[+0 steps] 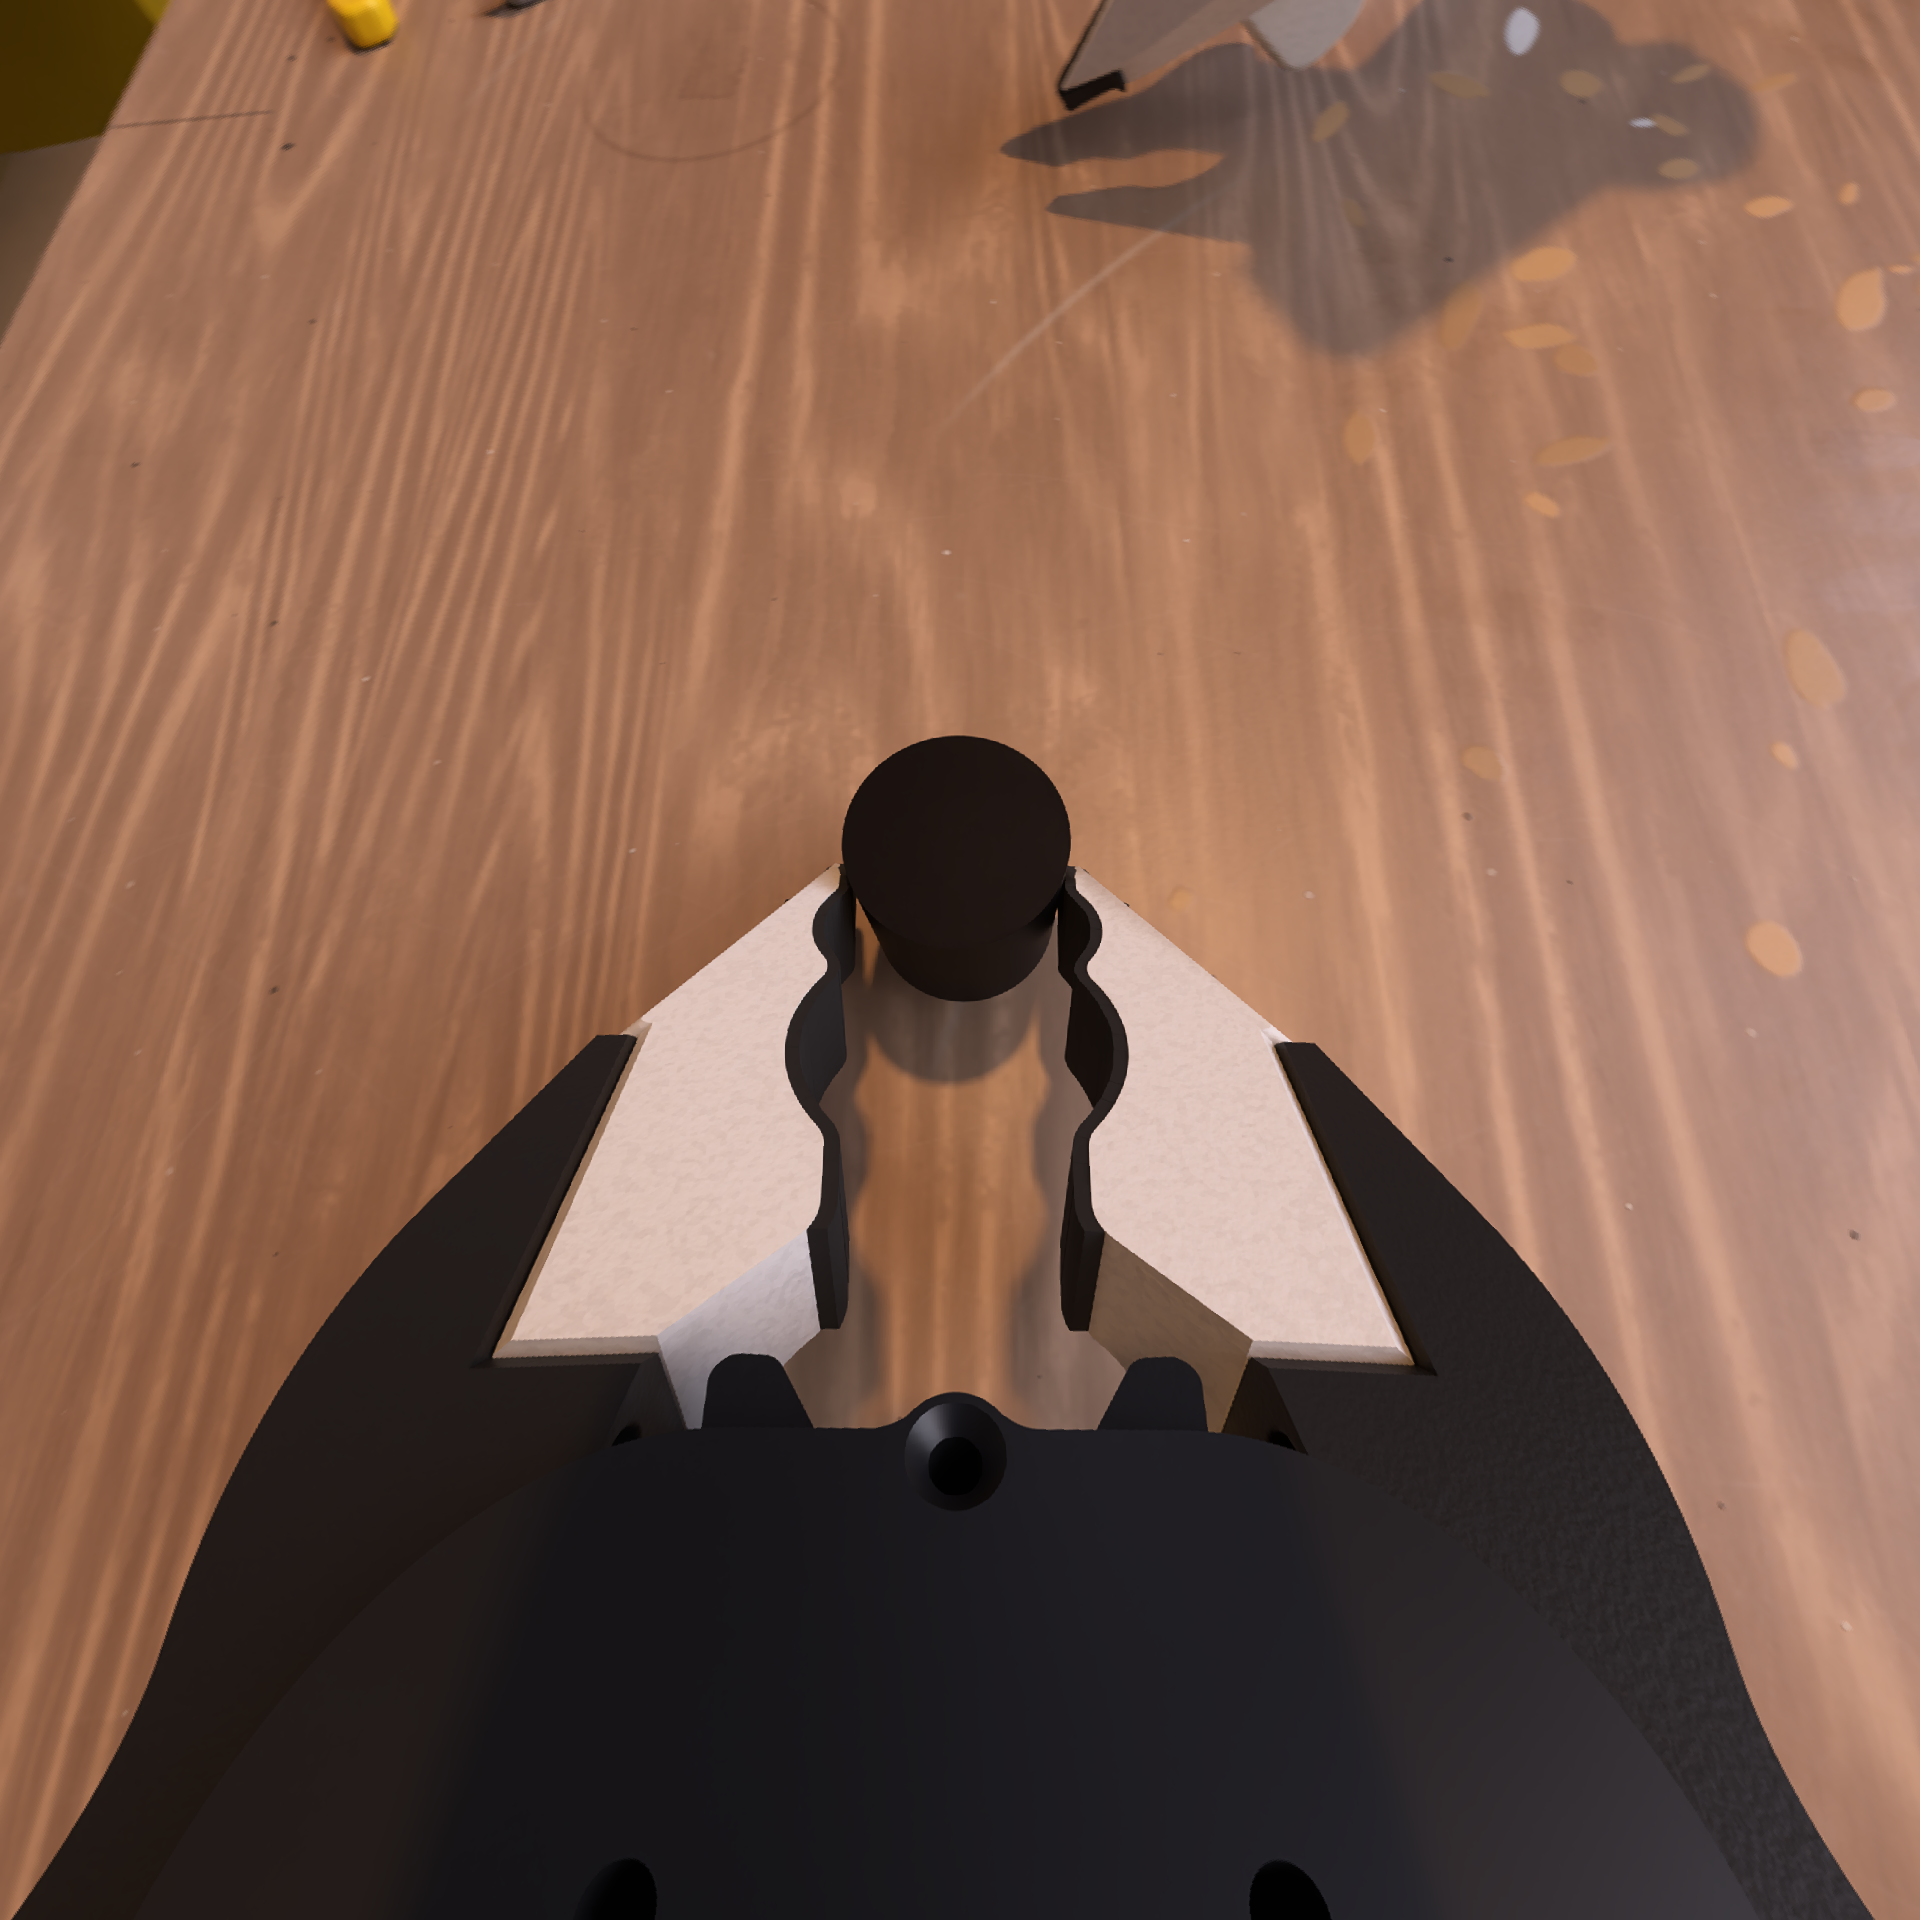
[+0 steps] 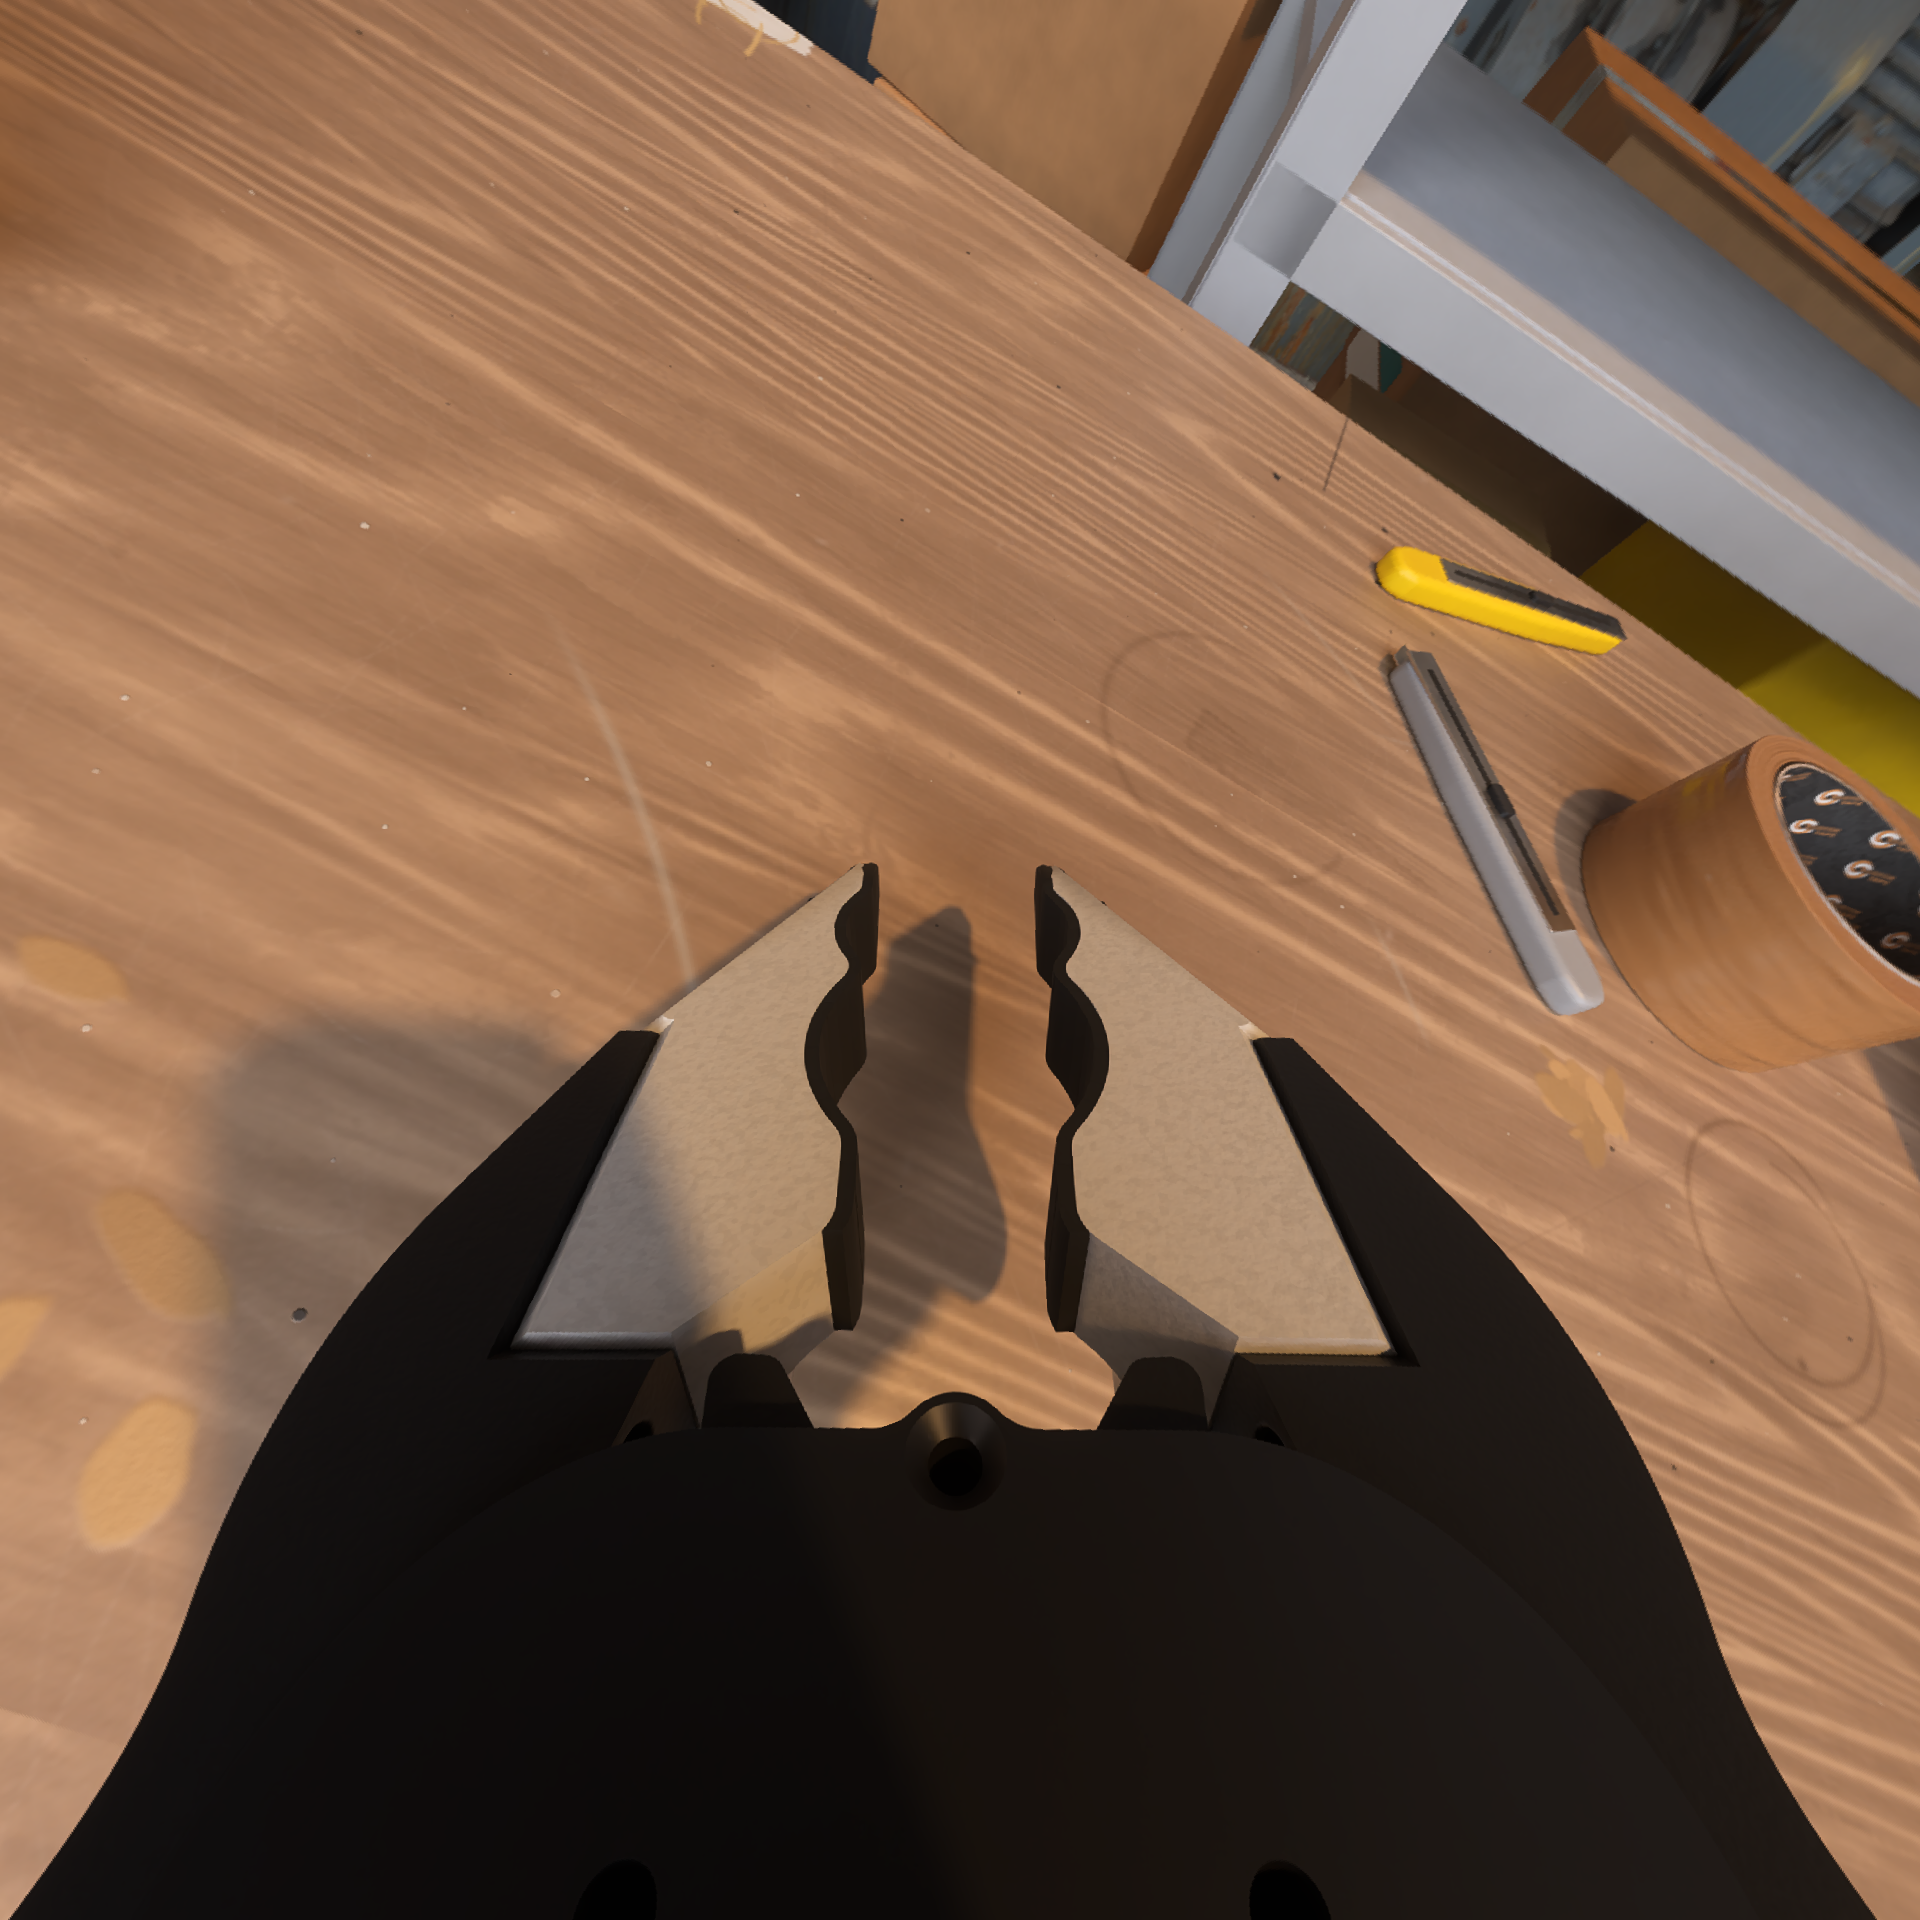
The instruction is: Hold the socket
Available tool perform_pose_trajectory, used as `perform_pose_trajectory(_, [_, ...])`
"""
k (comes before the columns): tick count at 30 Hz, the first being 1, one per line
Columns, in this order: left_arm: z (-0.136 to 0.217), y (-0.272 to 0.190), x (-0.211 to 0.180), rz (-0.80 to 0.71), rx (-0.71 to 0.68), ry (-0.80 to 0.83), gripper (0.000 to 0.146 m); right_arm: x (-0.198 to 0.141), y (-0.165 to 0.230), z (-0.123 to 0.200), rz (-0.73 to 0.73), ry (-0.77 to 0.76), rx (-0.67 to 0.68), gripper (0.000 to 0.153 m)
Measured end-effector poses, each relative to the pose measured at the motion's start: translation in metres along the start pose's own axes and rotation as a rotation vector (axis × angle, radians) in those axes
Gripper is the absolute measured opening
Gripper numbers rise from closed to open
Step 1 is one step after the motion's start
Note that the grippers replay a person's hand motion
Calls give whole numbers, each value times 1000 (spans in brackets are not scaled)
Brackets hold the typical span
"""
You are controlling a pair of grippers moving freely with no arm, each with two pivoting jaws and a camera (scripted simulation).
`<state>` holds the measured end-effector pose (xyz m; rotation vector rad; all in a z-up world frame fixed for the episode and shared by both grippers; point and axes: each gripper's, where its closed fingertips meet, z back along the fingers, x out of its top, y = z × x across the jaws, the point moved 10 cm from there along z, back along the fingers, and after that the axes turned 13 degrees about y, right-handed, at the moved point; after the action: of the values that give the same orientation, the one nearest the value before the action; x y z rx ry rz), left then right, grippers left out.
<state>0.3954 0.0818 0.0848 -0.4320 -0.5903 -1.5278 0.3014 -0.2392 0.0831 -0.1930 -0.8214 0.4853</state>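
Observation:
The socket (image 1: 956,831) is a short black cylinder seen end-on in the left wrist view. My left gripper (image 1: 956,885) is shut on it, with both fingertips pressed against its sides. It is held a little above the wooden table (image 1: 520,520), and its shadow falls on the wood between the fingers. My right gripper (image 2: 956,883) is open and empty, with its jaws apart over bare wood. The right gripper also shows at the top right of the left wrist view (image 1: 1195,42), with its shadow on the table below it.
A yellow utility knife (image 2: 1496,603), a grey utility knife (image 2: 1496,831) and a roll of brown tape (image 2: 1756,914) lie right of my right gripper, near the table edge. A white shelf frame (image 2: 1558,270) stands beyond the edge. The yellow knife also shows in the left wrist view (image 1: 364,19).

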Motion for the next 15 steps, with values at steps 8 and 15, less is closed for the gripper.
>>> perform_pose_trajectory(8, [-2, 13, 0, 34, 47, 10, 39, -2, -16, 2, -95, -81, 93, 32])
perform_pose_trajectory(15, [-4, 15, 2, 8, 59, 10, 39, -2, -34, -3, -172, -99, 159, 36])
